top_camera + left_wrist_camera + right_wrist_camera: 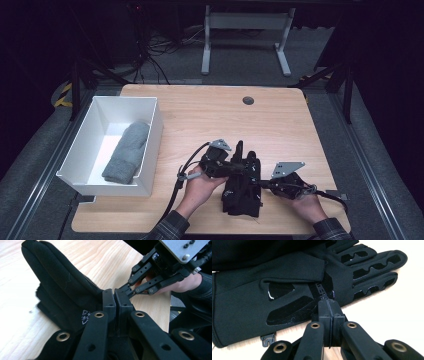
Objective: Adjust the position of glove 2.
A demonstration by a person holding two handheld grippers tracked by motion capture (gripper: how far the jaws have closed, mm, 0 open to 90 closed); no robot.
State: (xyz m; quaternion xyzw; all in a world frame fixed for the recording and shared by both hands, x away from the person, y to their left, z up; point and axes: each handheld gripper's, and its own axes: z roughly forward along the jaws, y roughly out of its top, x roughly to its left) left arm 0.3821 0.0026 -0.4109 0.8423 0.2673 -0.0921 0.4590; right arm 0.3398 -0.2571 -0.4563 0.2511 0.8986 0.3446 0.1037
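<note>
Here, fig. shows black gloves (242, 187) stacked at approx. 6 o'clock on the table (280, 120), near its front edge, between your two hands. Left gripper (239, 166) sits at the stack's 10 o'clock, right gripper (261, 184) at its 3 o'clock.

Jaws: both pairs are pressed together. In the left gripper view your left gripper (115, 298) meets the glove fabric at its tips; whether any cloth is pinched, cannot tell. In the right gripper view your right gripper (328, 307) ends at the edge of the glove (287, 287); a grip on fabric cannot be confirmed either.

Handling (est.): light, soft, floppy; no fragility. Expect fingers and cuff to droop and the two gloves to slide apart if you lift only one layer. Glossy palm patches (287, 308) look grippy, the plain knit less so.

Where to hold: pinch a doubled edge, e.g. cuff or thumb fold, taking both layers. Avoid the small clip (267, 339) by the cuff.

Also: white bin (150, 150) at table's 9 o'clock, w/ grey sock (127, 152) inside.
</note>
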